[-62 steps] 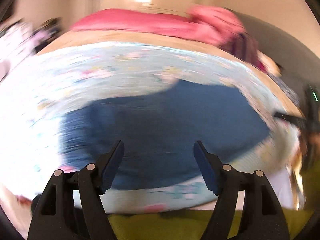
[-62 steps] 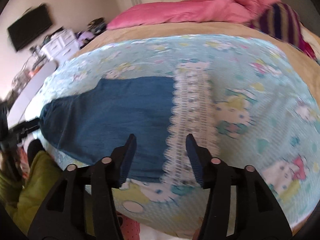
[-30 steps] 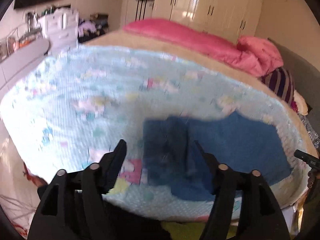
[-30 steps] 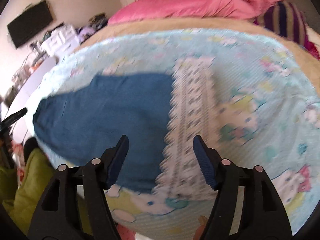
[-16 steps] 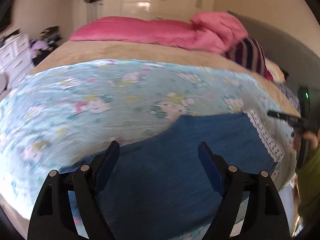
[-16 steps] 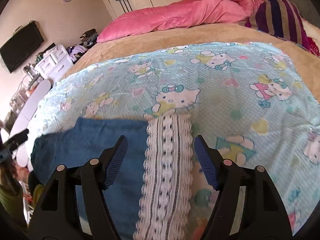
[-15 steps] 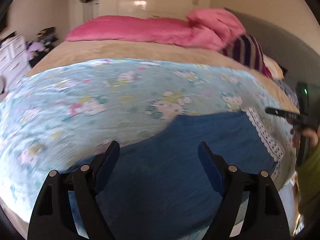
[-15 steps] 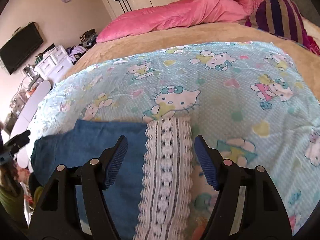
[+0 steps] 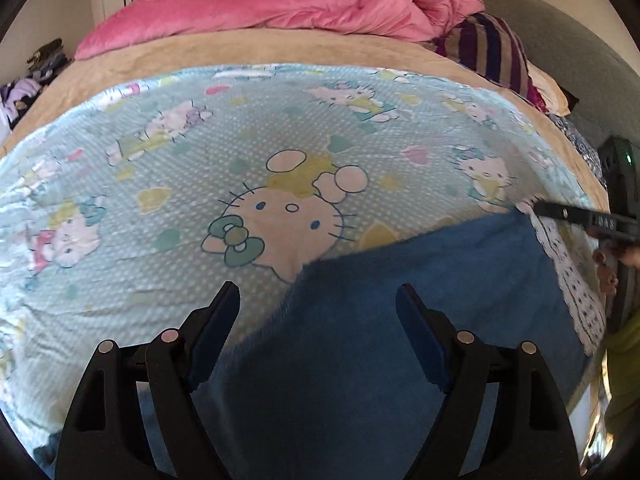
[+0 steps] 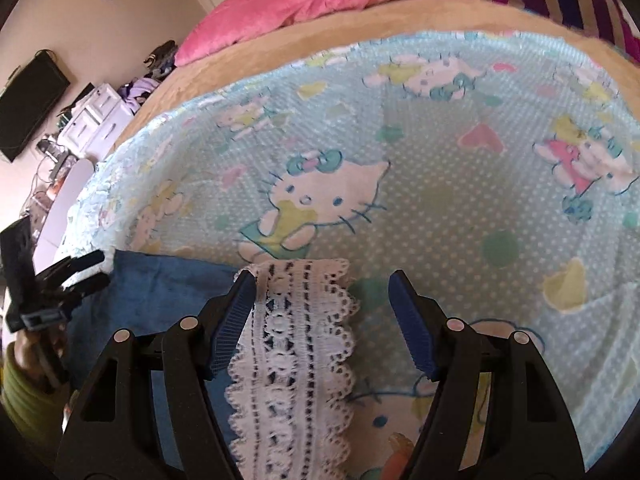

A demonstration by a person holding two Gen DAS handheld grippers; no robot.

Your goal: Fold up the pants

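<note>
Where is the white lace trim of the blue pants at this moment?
In the right wrist view, the white lace trim lies flat on the pale blue cartoon-cat blanket, at the right end of the blue pants, under the open right gripper.

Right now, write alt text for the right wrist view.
The open right gripper hovers over the white lace hem of blue pants lying on a cartoon-cat blanket. The left gripper is at the pants' far edge.
</note>
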